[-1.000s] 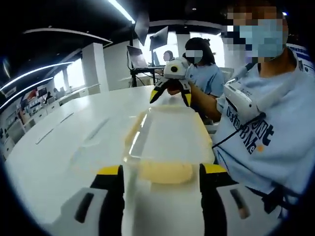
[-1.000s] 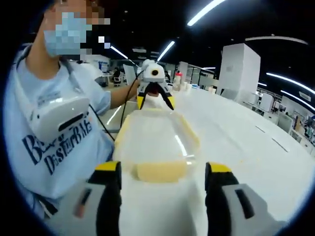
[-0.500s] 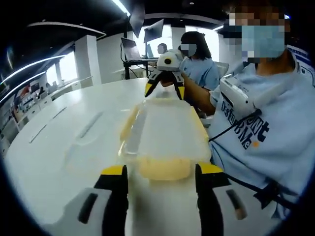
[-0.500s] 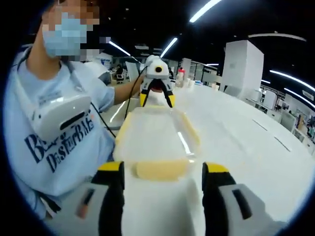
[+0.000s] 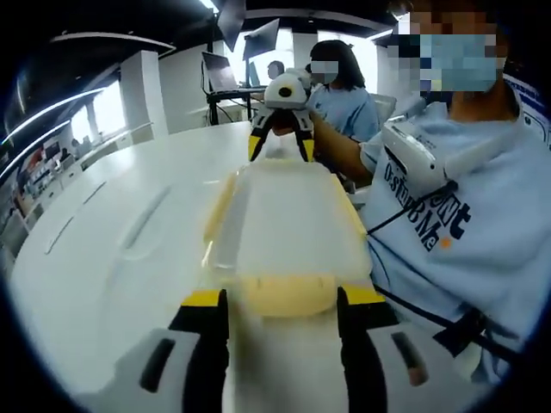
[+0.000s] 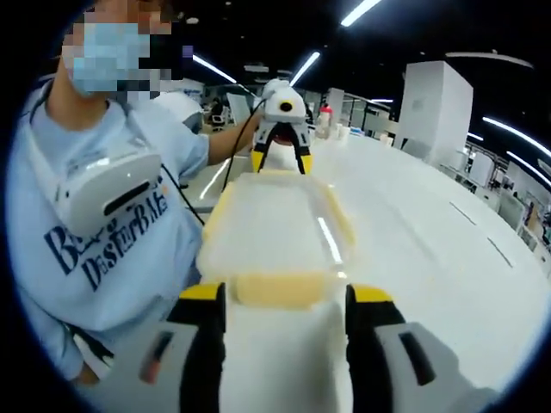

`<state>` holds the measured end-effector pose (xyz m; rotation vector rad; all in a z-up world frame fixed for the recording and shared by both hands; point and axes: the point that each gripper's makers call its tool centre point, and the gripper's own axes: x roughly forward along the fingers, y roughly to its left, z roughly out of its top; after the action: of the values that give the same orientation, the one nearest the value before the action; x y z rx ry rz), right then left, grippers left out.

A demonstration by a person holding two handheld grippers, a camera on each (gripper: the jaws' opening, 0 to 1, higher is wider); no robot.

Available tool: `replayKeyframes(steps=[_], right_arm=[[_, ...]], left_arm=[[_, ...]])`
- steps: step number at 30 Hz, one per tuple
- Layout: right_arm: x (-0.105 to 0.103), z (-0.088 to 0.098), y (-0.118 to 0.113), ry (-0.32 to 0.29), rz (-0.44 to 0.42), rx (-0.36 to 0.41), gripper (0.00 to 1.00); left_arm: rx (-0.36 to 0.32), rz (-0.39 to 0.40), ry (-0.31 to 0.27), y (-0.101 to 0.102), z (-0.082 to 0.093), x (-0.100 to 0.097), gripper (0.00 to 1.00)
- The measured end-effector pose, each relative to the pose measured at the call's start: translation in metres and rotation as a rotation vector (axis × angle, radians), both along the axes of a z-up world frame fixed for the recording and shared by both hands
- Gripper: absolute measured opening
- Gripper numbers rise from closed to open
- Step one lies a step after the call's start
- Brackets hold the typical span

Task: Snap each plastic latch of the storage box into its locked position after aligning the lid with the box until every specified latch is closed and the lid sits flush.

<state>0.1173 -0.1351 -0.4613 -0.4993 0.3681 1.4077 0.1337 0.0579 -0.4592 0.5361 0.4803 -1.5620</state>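
Observation:
A clear storage box (image 5: 288, 219) with its lid on lies lengthwise on the white table, with yellow latches along its rim. In the left gripper view my left gripper (image 5: 282, 301) has its jaws pressed against both sides of the near-end yellow latch (image 5: 288, 295). At the box's far end the right gripper (image 5: 280, 142) straddles the other end latch. The right gripper view mirrors this: the right gripper (image 6: 286, 294) has its jaws closed in on the near yellow latch (image 6: 288, 288), and the left gripper (image 6: 281, 155) sits at the far end of the box (image 6: 271, 228).
The person holding the grippers stands close beside the box, in a light blue shirt (image 5: 456, 224) with a white device (image 6: 103, 198) on the chest. The white table (image 5: 112, 232) stretches away on the other side. Another person (image 5: 344, 95) sits behind.
Both grippers' jaws have narrowed around the end latches over the last second. Both views have shifted slightly, with the box now more centred and upright in each.

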Motion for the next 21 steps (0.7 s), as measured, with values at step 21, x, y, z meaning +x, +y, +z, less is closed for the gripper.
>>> replayKeyframes(steps=[21], right_arm=[[-0.0001,-0.0003,0.0015,0.021,0.011,-0.037,0.45]], left_arm=[[0.15,-0.029,0.009,-0.0015,-0.0037,-0.0028,0.45]])
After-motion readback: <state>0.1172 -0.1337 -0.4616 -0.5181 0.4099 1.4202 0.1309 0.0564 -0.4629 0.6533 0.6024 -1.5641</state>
